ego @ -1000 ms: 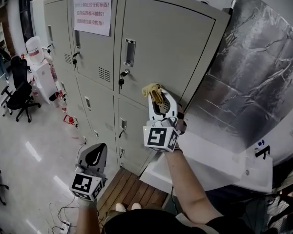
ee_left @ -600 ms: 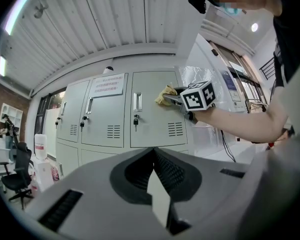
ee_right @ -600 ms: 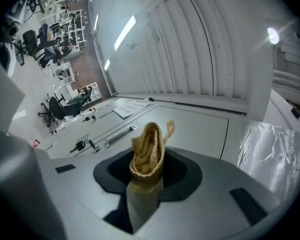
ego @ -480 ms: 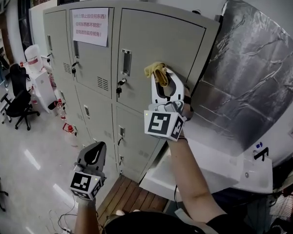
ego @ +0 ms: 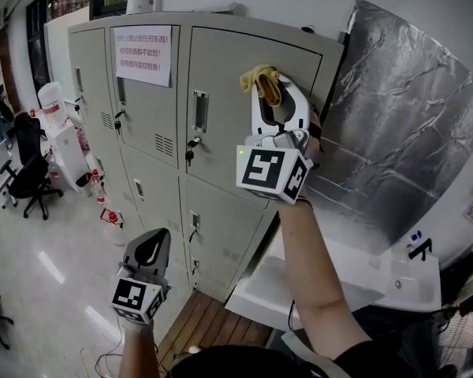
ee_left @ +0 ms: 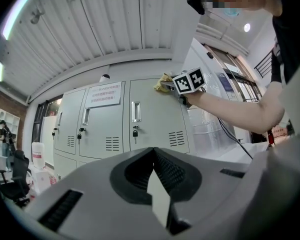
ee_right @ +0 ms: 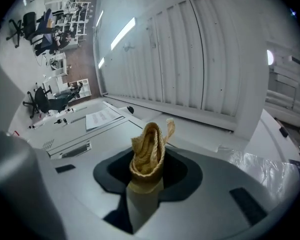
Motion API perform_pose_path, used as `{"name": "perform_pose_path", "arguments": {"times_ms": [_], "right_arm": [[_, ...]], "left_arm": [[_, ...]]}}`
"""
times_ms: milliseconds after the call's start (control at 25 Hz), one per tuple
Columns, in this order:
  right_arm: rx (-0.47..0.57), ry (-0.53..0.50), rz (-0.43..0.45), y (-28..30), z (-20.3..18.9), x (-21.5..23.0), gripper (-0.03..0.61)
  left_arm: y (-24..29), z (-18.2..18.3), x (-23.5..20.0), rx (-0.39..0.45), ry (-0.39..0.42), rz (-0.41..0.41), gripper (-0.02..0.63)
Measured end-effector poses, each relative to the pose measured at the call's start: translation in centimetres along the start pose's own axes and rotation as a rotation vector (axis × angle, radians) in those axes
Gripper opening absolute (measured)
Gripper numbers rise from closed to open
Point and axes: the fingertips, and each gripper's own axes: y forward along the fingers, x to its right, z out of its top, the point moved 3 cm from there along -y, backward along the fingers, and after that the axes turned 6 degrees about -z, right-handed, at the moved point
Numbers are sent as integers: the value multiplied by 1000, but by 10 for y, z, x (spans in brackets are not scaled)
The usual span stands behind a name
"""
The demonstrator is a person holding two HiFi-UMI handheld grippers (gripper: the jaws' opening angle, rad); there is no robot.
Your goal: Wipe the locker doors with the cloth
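At tips of right gripper, yellow cloth clamped, against top locker door; left gripper well below, jaws together, empty

Right gripper raised high on an extended arm, jaws clamped on the cloth; left gripper hangs low, jaws together and empty.

We hold the yellow cloth bunched between the closed jaws of our right gripper. Beyond it are the grey lockers, one bearing a paper notice.
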Motion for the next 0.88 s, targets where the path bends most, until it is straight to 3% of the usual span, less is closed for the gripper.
{"name": "perform_pose_path", "arguments": {"times_ms": [360, 880], "right_arm": [[11, -33, -27, 31, 23, 17, 130], [31, -80, -23, 56, 41, 1, 129]], "left_arm": [[-5, 5, -6, 4, 11, 25, 9], [-23, 1, -18, -2, 1, 79, 9]]}}
